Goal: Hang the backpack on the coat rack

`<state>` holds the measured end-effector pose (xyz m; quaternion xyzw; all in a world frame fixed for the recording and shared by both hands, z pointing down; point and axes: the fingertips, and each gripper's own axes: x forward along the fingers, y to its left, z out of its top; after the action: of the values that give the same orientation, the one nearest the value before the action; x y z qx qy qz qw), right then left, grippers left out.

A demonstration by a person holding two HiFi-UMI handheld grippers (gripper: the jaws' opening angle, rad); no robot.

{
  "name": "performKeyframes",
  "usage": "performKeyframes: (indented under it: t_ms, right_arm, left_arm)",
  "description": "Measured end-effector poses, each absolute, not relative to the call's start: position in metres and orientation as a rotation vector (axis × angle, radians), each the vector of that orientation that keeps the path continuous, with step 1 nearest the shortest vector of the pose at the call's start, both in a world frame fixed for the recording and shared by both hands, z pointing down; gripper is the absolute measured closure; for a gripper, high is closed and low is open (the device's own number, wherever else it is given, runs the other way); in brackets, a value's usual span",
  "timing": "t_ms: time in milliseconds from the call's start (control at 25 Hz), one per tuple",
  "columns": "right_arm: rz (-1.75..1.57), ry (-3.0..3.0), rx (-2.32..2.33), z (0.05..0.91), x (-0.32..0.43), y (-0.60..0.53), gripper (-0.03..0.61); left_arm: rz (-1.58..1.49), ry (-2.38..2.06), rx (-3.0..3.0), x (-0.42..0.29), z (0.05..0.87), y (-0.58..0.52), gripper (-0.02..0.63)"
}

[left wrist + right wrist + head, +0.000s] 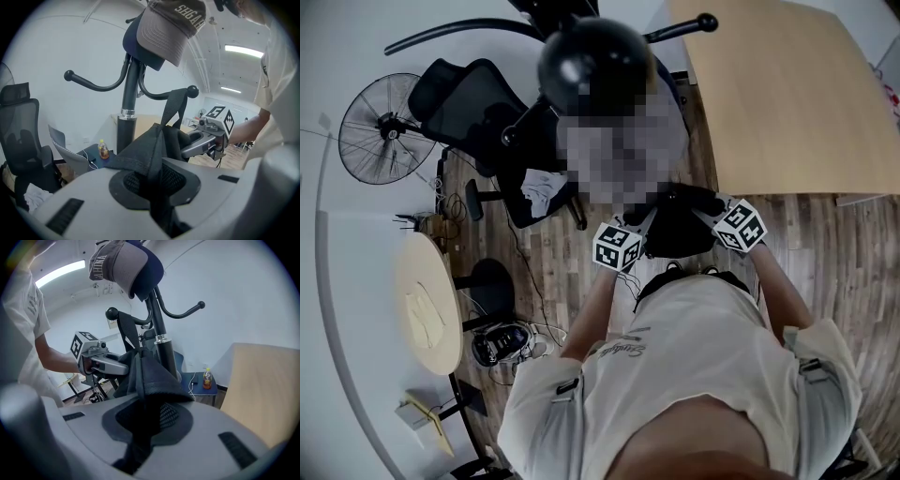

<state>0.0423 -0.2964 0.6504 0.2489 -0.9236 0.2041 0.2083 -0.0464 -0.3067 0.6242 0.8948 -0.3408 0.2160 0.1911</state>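
At the coat rack (127,117), a backpack (157,145) is held up.
Left gripper (639,231) and right gripper (711,217) jaws each clench its fabric (a cap (166,28) tops the rack).

Cool, even indoor light from ceiling strip lamps (243,50), with mild glare there; faint soft shadows; strong fisheye bending and black vignetted corners in both gripper views; nearest foreground soft, head view sharper.
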Motion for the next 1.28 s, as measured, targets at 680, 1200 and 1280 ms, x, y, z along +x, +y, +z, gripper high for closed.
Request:
performKeyframes:
  t_ms: [680, 1200, 1280]
  right_arm:
    - [0.554, -2.482, 0.699, 0.661, 0.053, -0.312, 0.451]
    - [0.556, -2.542, 0.825, 0.631, 0.086, -0.283, 0.465]
    - [0.562, -2.561, 0.848, 0.623, 0.088, -0.277, 0.492]
  left_arm:
    - [0.651, -0.979, 2.483, -0.042, 0.633, -0.312, 0.557]
    - [0.742, -1.218, 2.410, -0.072, 0.613, -0.293, 0.499]
    - [0.733, -1.246, 2.415, -0.076, 0.607, -0.289, 0.499]
